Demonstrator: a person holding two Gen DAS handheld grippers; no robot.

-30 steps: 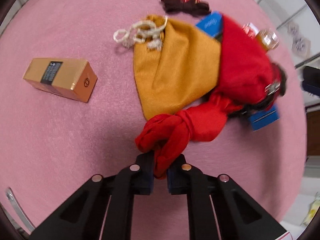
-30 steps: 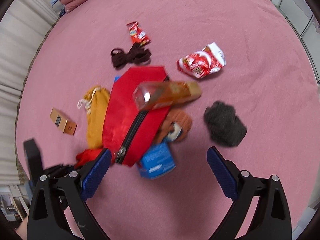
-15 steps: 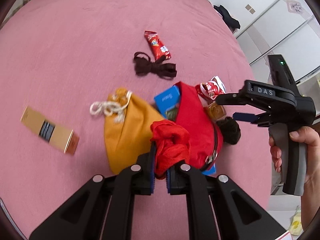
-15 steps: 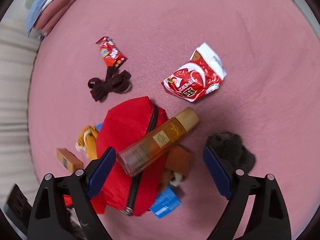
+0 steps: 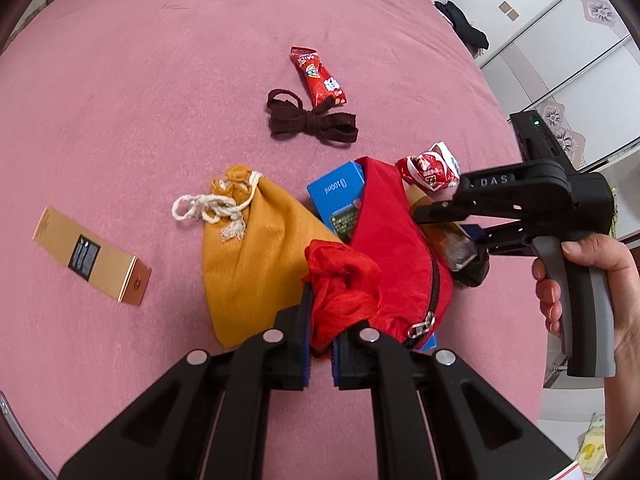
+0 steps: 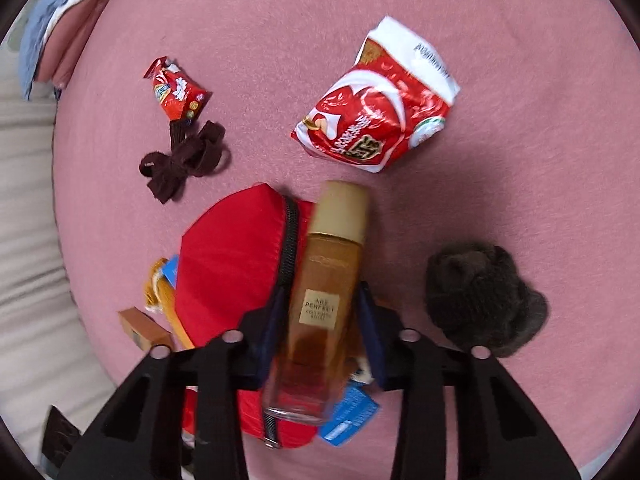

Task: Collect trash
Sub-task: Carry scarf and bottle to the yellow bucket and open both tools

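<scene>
My left gripper (image 5: 322,320) is shut on a bunched red cloth (image 5: 340,276) lifted above the pink bed cover. An amber bottle (image 6: 332,272) with a gold cap lies on a red zip pouch (image 6: 232,256). My right gripper (image 6: 322,312) points down over it, its jaws closing with the blue pads against the bottle's sides. In the left wrist view the right gripper (image 5: 452,220), held by a hand, sits at the bottle (image 5: 444,236) beside the pouch (image 5: 396,248). A red-and-white chip packet (image 6: 380,120) and a small red snack wrapper (image 6: 176,92) lie beyond.
On the pink cover (image 5: 140,100) lie a yellow drawstring bag (image 5: 248,248), a gold box (image 5: 88,256), a blue box (image 5: 340,196), a brown bow (image 5: 312,120) and a dark knitted piece (image 6: 484,296). White cupboards (image 5: 560,40) stand right of the bed.
The left gripper rose with the red cloth. The right gripper came down over the amber bottle, rolled in line with it, and its wide jaws closed onto its sides.
</scene>
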